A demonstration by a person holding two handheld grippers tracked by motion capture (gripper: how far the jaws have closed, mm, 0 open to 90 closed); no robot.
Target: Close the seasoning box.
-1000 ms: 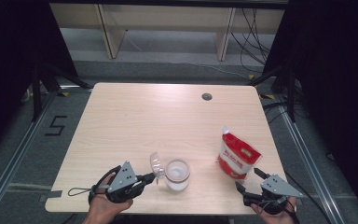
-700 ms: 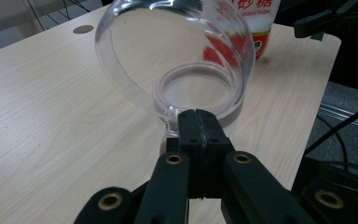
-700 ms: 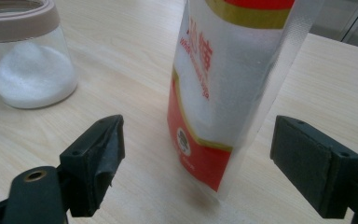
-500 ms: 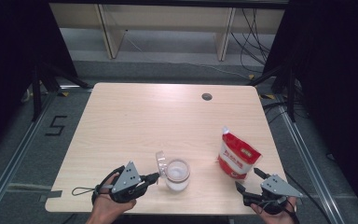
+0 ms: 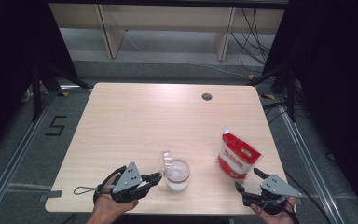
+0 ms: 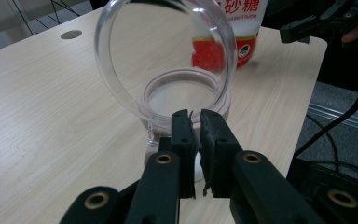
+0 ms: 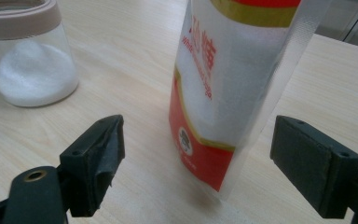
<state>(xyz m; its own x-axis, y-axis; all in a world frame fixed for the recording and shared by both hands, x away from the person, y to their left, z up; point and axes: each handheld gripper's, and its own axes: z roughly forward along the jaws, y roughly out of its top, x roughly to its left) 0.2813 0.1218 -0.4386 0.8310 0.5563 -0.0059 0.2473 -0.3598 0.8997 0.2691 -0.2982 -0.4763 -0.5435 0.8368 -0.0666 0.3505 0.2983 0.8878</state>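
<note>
The clear jar with its pale pink collar stands near the front edge of the table and serves as reference point here. It holds a low layer of white granules. Its round clear lid is swung up on the side facing the left gripper, standing roughly upright above the mouth.

The left gripper lies just left of the jar, level with the tabletop. Its jaws have just been opening slightly; in the left gripper view a narrow gap shows between the pads, with what appears to be a thin clear tab of the lid in that gap. Whether the pads press on it is hard to judge, as clear plastic blurs the contact; they look just released.

To the right of the jar, well apart, stands a red and white sugar pouch, upright, top corner cut. The right gripper sits just in front of the pouch, jaws spread wide, the pouch between them in the right gripper view and touching neither.

Nothing stands between jar and pouch. Far behind the jar a dark cable grommet is set in the light wood tabletop. Beyond the table: grey floor, loose black cables, wooden shelf legs, black curtains either side.
</note>
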